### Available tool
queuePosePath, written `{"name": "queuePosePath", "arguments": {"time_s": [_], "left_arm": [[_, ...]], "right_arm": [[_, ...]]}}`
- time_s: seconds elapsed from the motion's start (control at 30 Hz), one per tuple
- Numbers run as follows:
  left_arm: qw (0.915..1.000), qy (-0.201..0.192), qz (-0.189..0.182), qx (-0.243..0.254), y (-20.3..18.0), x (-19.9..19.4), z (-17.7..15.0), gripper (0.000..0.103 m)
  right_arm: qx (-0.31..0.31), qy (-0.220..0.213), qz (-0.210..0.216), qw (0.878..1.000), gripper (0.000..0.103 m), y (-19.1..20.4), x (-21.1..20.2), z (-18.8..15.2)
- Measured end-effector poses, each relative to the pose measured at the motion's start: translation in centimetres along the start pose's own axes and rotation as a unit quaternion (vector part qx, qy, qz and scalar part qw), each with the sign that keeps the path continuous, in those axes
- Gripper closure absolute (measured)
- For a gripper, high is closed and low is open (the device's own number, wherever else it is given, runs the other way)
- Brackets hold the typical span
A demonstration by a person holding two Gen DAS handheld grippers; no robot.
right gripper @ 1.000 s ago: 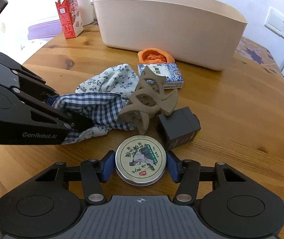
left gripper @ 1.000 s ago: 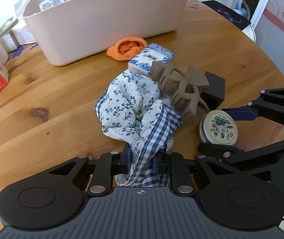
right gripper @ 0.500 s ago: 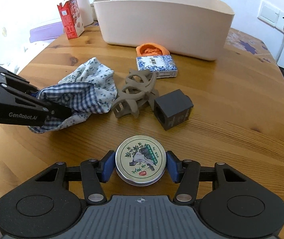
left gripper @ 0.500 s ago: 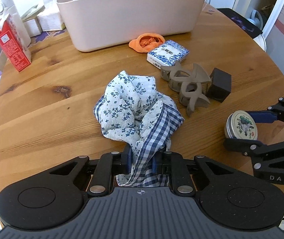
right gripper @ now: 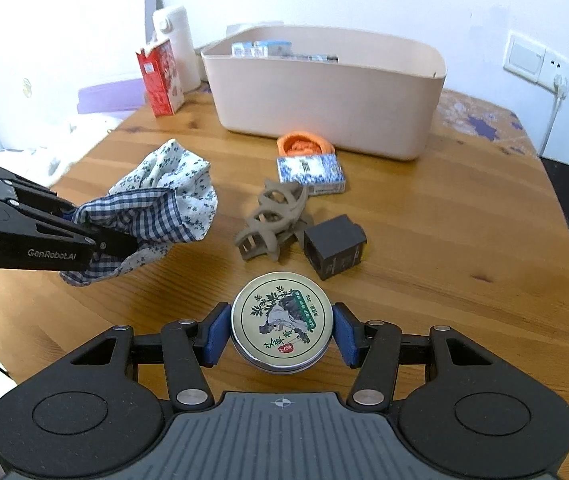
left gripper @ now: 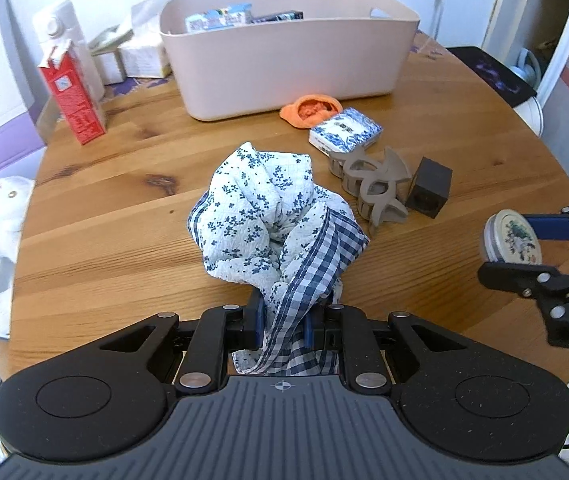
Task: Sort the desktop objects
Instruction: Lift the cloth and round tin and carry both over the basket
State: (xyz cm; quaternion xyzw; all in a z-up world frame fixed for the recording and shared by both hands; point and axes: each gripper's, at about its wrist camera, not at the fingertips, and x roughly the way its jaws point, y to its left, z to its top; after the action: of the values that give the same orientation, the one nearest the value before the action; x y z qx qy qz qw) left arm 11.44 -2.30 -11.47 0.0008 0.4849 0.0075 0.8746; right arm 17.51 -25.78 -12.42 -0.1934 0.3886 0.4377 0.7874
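The left wrist view shows the left gripper [left gripper: 282, 326] clamped on a crumpled floral-and-gingham cloth [left gripper: 272, 216] at frame centre; the right wrist view alone shows that cloth hanging clear of the wooden worktop [right gripper: 444, 240]. The right gripper [right gripper: 281, 334] fingers [right gripper: 217, 334] grasp a round, flat metal tin [right gripper: 281, 318] at lower centre, with a smooth beige plastic bin [right gripper: 324, 100] at upper centre.

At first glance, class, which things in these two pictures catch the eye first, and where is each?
The blue-and-white cloth bunches up from the left tongs, lifted over the round wooden table. The right tongs clamp a round printed tin. Behind stands a pale tub, with a grey claw clip in front.
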Motion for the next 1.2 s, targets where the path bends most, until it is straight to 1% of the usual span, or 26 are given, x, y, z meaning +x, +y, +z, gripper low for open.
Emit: {"name": "queuePosePath", "arguments": {"time_s": [0.2, 0.33, 0.5, 0.7, 0.97, 1.2], "left_arm": [[0.9995, -0.029, 0.007, -0.009, 0.3, -2.7, 0.0, 0.085], [0.9988, -0.044, 0.016, -0.011, 0.3, -4.1, 0.4, 0.085], [0.9977, -0.062, 0.024, -0.015, 0.6, -5.5, 1.3, 0.085], [0.9955, -0.089, 0.033, 0.001, 0.7, -6.8, 3.3, 0.085], [0.9921, -0.119, 0.040, -0.005, 1.6, -8.3, 6.3, 0.085], [0.9897, -0.136, 0.045, -0.003, 2.8, -8.4, 9.0, 0.085]], "right_arm": [[-0.005, -0.024, 0.002, 1.000, 0.051, -0.6, -2.2, 0.5], [-0.013, -0.044, -0.003, 0.999, 0.051, -0.9, -3.5, 1.1], [-0.010, -0.057, -0.008, 0.998, 0.051, -1.8, -4.3, 2.0], [0.008, -0.072, -0.024, 0.997, 0.051, -3.5, -4.8, 3.6], [0.017, -0.105, -0.043, 0.993, 0.051, -5.6, -5.2, 6.4], [0.014, -0.125, -0.053, 0.991, 0.051, -6.2, -5.0, 9.1]]}}
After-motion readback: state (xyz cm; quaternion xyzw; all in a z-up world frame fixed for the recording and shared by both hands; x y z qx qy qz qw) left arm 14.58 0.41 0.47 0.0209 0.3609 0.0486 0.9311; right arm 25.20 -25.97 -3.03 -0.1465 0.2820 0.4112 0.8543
